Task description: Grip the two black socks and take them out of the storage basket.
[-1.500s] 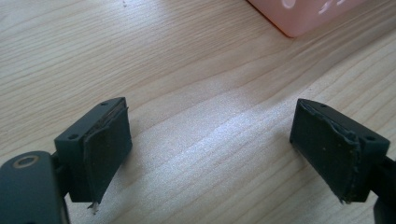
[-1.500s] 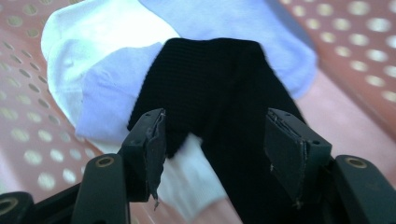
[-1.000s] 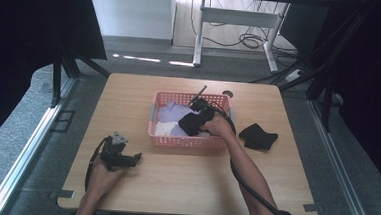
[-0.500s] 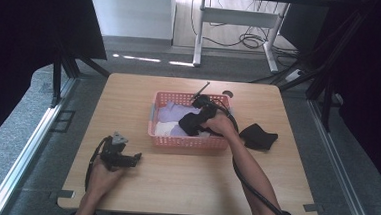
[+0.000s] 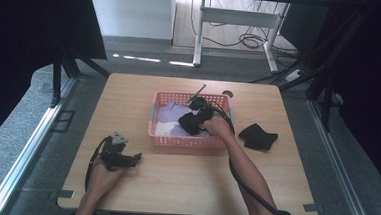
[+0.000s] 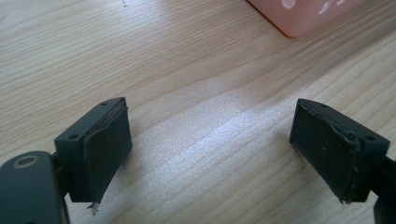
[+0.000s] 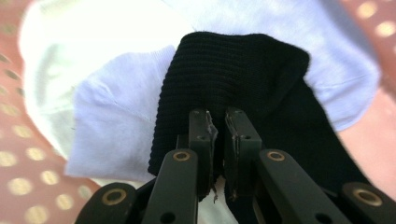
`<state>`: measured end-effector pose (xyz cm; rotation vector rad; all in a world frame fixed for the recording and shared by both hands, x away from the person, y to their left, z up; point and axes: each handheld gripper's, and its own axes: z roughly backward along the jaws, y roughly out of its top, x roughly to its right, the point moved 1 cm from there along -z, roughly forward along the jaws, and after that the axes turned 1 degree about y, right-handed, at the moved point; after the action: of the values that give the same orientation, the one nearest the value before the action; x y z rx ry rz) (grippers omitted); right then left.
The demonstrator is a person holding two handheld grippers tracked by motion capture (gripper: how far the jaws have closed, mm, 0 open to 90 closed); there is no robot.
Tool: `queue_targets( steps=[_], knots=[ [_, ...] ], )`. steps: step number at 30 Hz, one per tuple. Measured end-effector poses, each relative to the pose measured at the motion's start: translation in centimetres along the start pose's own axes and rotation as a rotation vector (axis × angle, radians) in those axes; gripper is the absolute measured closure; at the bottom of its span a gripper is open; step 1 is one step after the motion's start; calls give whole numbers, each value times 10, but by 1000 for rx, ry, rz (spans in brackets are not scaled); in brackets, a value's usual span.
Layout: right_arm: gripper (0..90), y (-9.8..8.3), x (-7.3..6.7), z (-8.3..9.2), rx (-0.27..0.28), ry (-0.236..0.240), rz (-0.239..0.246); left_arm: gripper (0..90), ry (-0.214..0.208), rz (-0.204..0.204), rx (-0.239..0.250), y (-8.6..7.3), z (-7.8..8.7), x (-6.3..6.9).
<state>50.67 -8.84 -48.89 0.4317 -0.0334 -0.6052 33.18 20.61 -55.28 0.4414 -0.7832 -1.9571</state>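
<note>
Pinching a black sock [image 7: 233, 74] inside the pink basket [image 5: 186, 141], the right tongs [image 7: 217, 122] have just closed on it w/ left tongs [image 6: 210, 140] open over bare tabletop [image 5: 184, 177] left of basket.

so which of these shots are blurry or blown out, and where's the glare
Right gripper view: white cloth overexposed, basket holes soft, black sock sharp at the right tool. Left gripper view: crisp, pale sheen on the table. High view: surroundings dark, bright streaks on the floor.
</note>
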Motion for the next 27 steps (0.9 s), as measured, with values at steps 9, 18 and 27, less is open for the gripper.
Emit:
queue_targets(
  steps=[9, 18, 27],
  knots=[
    [821, 7, -2, 42, 100, -11, -3, 122, 1, 2, 2, 0, 0, 0],
    [820, 7, -2, 82, 164, -36, 2, 122, 0, 4, 3, 0, 0, 0],
    [819, 6, -2, 117, 212, -56, 2, 122, 1, 4, 5, 0, 0, 0]
  ],
)
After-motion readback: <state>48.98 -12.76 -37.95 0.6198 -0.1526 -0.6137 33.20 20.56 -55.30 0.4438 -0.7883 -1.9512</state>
